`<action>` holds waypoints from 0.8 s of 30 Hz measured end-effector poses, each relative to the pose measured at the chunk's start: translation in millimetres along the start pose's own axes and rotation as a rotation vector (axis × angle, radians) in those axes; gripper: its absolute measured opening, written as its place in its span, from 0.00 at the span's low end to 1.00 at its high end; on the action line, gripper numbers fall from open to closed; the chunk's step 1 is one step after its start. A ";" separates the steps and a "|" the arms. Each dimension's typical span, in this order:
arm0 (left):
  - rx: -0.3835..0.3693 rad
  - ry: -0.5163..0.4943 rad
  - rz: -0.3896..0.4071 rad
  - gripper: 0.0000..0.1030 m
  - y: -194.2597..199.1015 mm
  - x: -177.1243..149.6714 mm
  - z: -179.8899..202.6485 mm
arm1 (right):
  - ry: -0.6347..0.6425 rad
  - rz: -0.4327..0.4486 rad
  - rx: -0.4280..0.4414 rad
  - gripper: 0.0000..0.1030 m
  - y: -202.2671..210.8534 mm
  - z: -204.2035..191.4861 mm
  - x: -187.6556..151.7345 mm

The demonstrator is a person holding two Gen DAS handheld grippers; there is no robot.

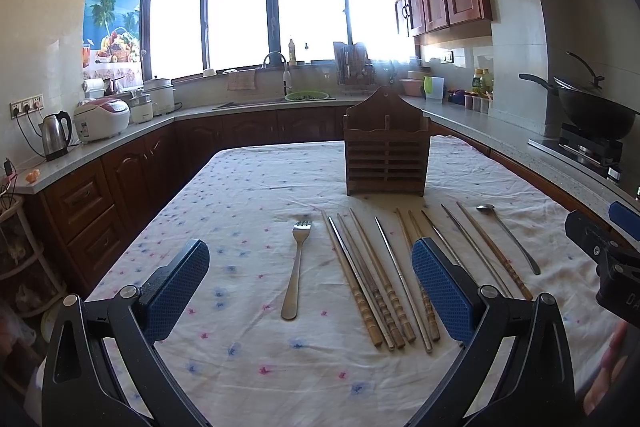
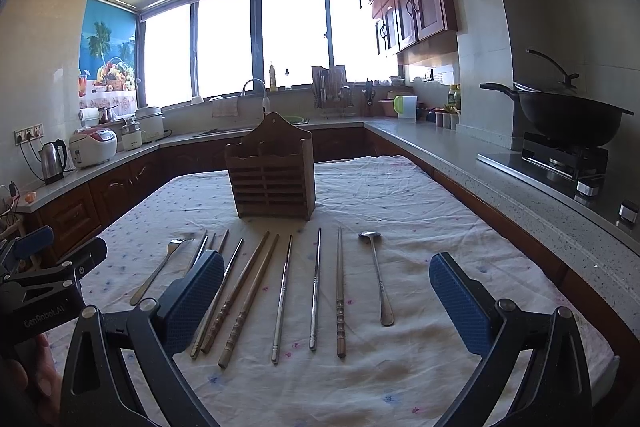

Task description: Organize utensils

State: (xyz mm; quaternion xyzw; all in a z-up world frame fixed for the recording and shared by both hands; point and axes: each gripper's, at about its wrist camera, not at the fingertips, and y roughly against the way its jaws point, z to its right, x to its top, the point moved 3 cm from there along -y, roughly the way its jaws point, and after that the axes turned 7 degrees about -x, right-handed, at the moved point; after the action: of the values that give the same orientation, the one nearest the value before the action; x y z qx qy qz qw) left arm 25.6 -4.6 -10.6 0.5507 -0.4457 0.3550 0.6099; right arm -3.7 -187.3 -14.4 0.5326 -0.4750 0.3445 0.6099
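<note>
Steel fork (image 1: 295, 267) lies between the wide-open, empty left gripper (image 1: 310, 287); right gripper (image 2: 326, 303) likewise gapes.

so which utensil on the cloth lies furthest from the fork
The spoon: it ends the row at the right, past all the chopsticks, while the fork ends it at the left.

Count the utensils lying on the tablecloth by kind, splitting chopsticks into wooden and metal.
Fork: 1
Spoon: 1
Wooden chopsticks: 6
Metal chopsticks: 4
Total: 12
</note>
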 end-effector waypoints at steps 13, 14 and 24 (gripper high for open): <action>-0.006 -0.018 0.014 1.00 5.4 1.7 2.3 | 0.000 0.011 0.007 1.00 5.8 2.0 1.4; -0.007 -0.017 0.013 1.00 5.3 1.6 2.2 | 0.001 0.010 0.007 1.00 5.8 2.1 1.7; -0.014 -0.014 0.013 1.00 5.0 0.5 3.2 | 0.007 0.011 0.008 1.00 6.8 0.9 2.5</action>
State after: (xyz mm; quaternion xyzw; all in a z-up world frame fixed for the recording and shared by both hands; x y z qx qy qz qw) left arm 20.6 -7.1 -8.4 0.5460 -0.4558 0.3519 0.6085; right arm -9.5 -187.0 -9.9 0.5310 -0.4746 0.3516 0.6076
